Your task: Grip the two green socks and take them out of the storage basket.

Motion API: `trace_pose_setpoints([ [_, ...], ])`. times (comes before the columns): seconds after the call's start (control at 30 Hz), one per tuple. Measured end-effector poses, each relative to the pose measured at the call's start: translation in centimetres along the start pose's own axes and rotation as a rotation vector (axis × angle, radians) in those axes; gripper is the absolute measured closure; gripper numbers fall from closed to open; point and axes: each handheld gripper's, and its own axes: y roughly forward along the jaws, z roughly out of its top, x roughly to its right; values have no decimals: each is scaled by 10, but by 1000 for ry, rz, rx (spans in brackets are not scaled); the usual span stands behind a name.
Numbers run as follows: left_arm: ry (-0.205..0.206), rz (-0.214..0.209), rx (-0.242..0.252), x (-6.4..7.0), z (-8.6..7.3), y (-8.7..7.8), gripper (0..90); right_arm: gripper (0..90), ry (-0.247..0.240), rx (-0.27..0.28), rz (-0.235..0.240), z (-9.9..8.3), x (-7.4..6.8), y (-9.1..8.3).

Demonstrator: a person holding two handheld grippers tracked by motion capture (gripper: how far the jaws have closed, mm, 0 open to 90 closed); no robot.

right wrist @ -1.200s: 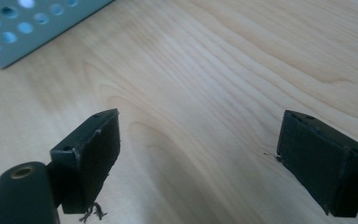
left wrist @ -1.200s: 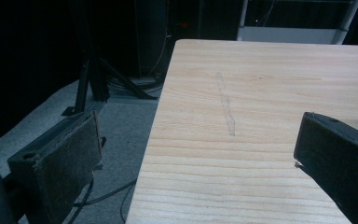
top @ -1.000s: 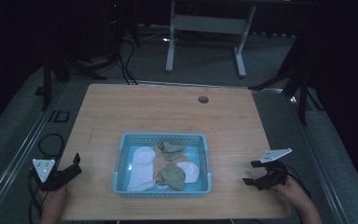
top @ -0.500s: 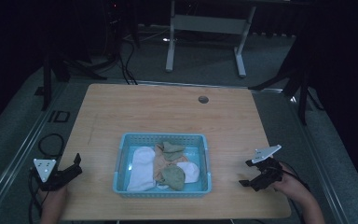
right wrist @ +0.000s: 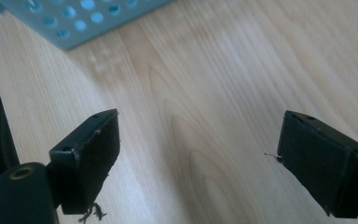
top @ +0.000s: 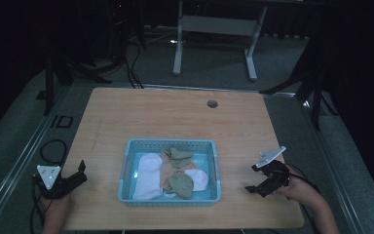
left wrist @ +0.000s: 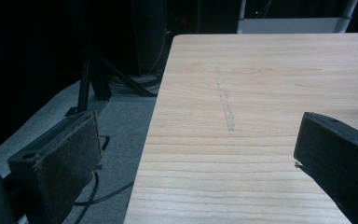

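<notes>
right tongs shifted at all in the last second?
Yes. In the high view the right tongs have moved a little left, toward the blue basket, and tilted; both jaws stand open and empty.

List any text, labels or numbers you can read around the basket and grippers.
None can be read.
Basket: plain blue, no label visible.
Socks: no visible print.
Left gripper and right gripper: no marking shows.
Dark mark on the floor left of the table: too blurred to read.

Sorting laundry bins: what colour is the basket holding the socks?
Light blue basket, clearest in the high view.
</notes>
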Motion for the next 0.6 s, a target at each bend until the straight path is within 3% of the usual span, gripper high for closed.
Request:
trace_pose_setpoints([
  [0.27,2,-3,1,0,0,0,4,134,-62,9,21,22,-5,-8],
  [0.6,2,-5,1,0,0,0,4,136,-92,13,38,43,-11,-12],
])
